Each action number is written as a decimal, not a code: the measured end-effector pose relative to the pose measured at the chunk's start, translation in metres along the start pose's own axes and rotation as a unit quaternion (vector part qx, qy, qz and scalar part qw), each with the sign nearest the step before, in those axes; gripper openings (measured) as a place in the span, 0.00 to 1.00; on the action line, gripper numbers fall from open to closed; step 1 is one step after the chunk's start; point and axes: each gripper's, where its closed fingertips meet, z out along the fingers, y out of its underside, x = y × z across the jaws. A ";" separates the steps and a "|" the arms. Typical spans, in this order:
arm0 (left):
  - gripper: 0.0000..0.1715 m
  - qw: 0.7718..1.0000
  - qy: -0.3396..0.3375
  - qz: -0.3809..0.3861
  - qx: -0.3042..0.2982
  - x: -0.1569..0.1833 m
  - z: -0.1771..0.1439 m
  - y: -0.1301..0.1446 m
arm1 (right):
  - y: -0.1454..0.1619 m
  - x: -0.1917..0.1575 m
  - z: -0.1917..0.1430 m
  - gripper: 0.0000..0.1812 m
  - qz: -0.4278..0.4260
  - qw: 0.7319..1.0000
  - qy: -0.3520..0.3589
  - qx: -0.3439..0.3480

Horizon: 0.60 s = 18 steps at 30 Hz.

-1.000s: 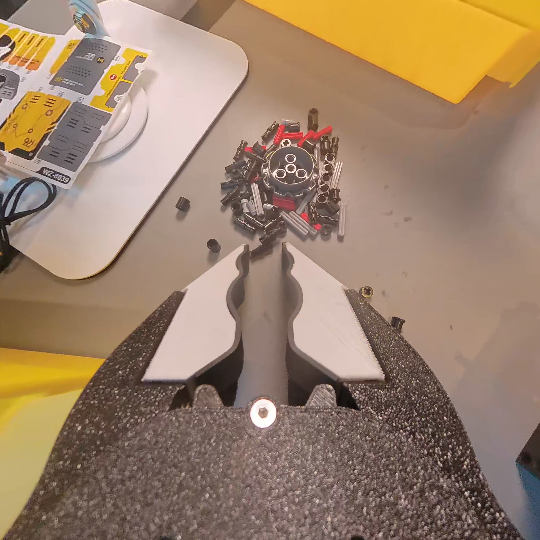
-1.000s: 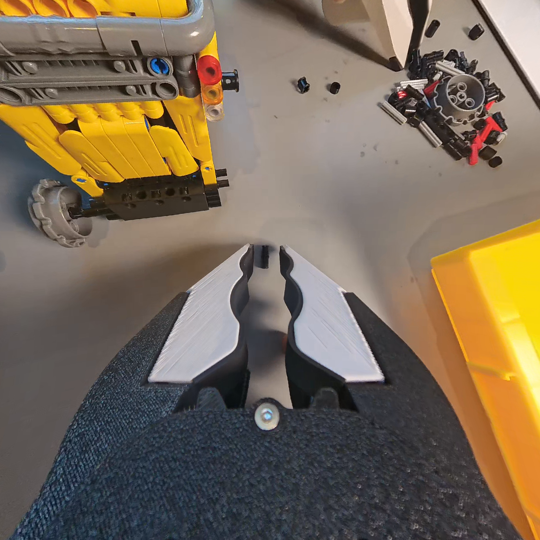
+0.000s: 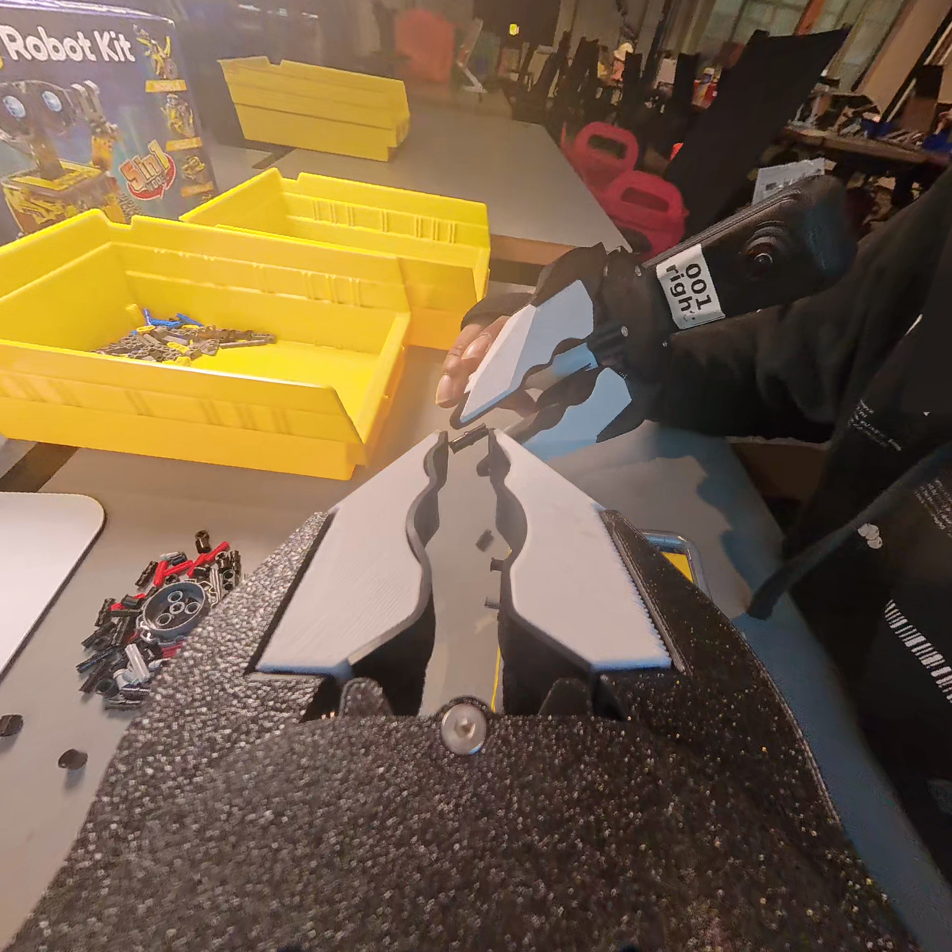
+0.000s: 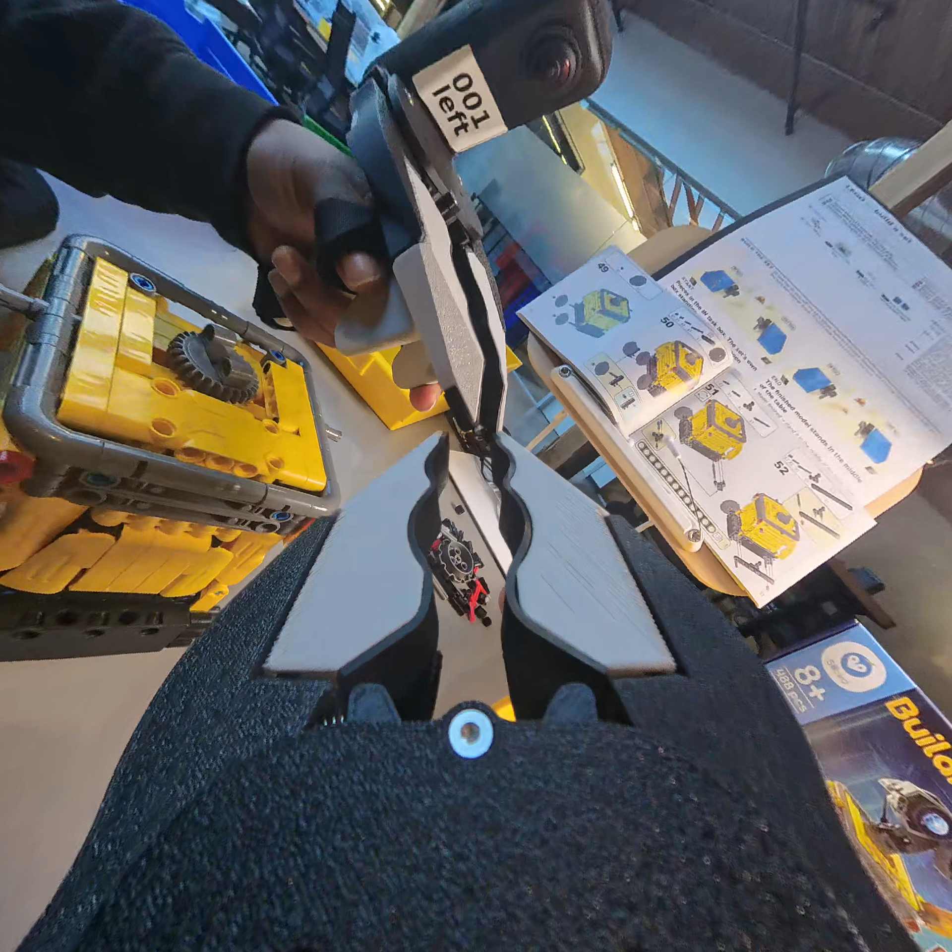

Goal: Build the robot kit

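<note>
Grey table [image 3: 154, 494] was cluttered: closest in was a little heap of black, red and grey parts [image 3: 154, 613], then yellow bins [image 3: 206, 391], one with loose bits inside, and a kit box [image 3: 87, 118] at the back. Beyond that, a messy workshop. The half-built yellow model [image 4: 154, 412] and an open instruction booklet [image 4: 721, 412] on a stand sat over on the right side.

Both grippers were up off the table, tips nearly meeting. The left gripper [image 3: 466, 444] pinched a tiny black pin [image 3: 466, 439] right at its fingertips. The right gripper [image 4: 471, 445] sat just beside it, fingers a bit apart, holding nothing that I could see.
</note>
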 end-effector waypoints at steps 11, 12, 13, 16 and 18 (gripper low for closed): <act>0.10 0.999 0.025 -0.031 0.031 0.002 -0.002 -0.007 | 0.003 0.003 -0.006 0.03 0.020 1.000 -0.015 -0.004; 0.14 0.999 0.013 -0.031 0.039 -0.002 -0.006 -0.010 | 0.008 0.003 -0.010 0.03 0.045 0.998 -0.031 -0.015; 0.15 0.999 -0.006 -0.026 0.042 -0.009 -0.010 -0.012 | 0.019 0.001 -0.014 0.03 0.077 0.995 -0.052 -0.037; 0.17 0.996 -0.083 0.005 0.030 -0.030 -0.027 -0.009 | 0.077 -0.034 -0.035 0.03 0.196 0.950 -0.173 -0.169; 0.17 0.990 -0.136 0.017 0.018 -0.045 -0.038 -0.003 | 0.107 -0.059 -0.046 0.03 0.257 0.914 -0.214 -0.229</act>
